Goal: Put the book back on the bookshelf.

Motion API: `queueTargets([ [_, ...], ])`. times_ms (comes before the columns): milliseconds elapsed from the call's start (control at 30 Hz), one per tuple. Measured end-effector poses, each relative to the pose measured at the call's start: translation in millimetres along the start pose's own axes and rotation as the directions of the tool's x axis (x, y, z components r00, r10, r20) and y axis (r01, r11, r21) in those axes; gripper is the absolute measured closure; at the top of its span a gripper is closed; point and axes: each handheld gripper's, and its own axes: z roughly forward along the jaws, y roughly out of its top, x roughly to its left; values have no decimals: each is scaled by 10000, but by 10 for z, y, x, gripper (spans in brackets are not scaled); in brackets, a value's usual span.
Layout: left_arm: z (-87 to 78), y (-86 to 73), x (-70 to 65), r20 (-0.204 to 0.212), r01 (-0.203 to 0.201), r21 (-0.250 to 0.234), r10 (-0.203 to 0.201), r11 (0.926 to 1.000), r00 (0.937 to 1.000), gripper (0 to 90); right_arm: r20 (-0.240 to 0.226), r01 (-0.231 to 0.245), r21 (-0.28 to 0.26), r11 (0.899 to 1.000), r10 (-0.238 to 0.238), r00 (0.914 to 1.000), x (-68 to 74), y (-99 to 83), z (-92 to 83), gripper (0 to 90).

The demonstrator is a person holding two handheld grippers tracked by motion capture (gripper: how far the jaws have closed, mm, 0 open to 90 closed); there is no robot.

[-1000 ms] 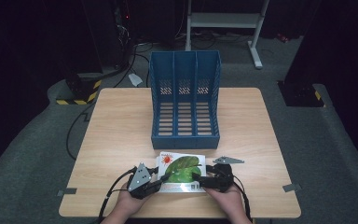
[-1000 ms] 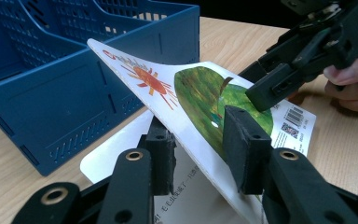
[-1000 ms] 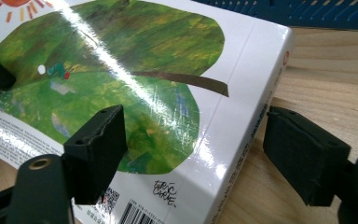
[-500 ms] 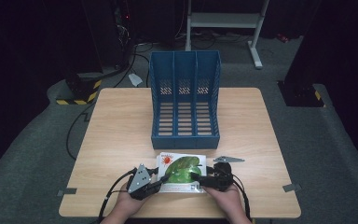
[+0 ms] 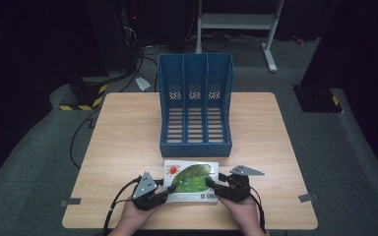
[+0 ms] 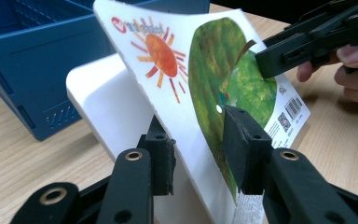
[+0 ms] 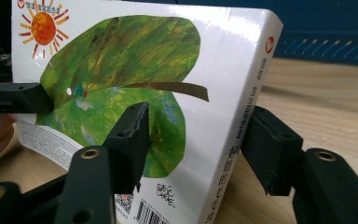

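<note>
The picture book [image 5: 191, 181] sits at the lower middle of the high view, on the near edge of the worktop [image 5: 123, 147], just in front of the blue three-slot file rack [image 5: 195, 105] and apart from it. The left gripper [image 5: 163, 192] is clamped on the book's left edge: in the left gripper view both pads press the cover board, which lifts up away from the white pages beneath. The right gripper [image 5: 211, 183] comes in from the right side; its jaws have just been closing, with the book's spine side between them. In the right gripper view one pad [image 7: 129, 135] lies against the leaf cover, while the other pad [image 7: 269, 149] stands near the spine with what looks like a slight gap, so it does not read as a full grip yet. The step in hand is judged to be getting a two-sided hold to lift the book, probably toward a rack slot. To do it well, the right jaws should finish closing squarely over the spine edge, taking the whole block and not just the cover, before any lift. The left gripper appears to pinch the cover alone, so lifting from that side may fan the book open; it would do better to let the right side carry the weight or to re-grip deeper. The book should stay level while it rises, then be turned upright before reaching the rack. Risks are that the glossy cover slips and the pages sag.
</note>
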Motion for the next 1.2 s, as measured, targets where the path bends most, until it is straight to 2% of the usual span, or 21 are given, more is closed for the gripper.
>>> queueTargets([
  [300, 28, 3, 1, -188, 107, -3, -107, 9999, 9998, 643, 299, 524, -446, 9976, -511, 9982, 35, 23, -82, 492],
  [633, 66, -13, -15, -429, -218, 289, 231, 9993, 9988, 658, 504, 908, -957, 9913, -862, 9950, 79, 41, -182, 526],
  [900, 111, -12, -45, -555, -201, 299, 217, 9994, 9982, 668, 845, 1384, -1079, 9845, -1296, 9880, 132, 33, -233, 524],
  [967, 121, -7, -56, -570, -298, 312, 315, 9991, 9979, 669, 908, 1412, -1094, 9839, -1315, 9871, 130, 35, -243, 521],
  [1000, 152, -3, -84, -654, -534, 319, 554, 9981, 9963, 670, 985, 1456, -1178, 9823, -1344, 9860, 116, 43, -275, 517],
  [1133, 186, -10, -133, -738, -970, 454, 1001, 9943, 9922, 673, 1081, 1578, -1352, 9782, -1437, 9837, 101, 47, -326, 501],
  [1200, 184, -13, -138, -641, -932, 492, 962, 9944, 9933, 673, 1002, 1578, -1352, 9782, -1449, 9844, 91, 36, -341, 492],
])
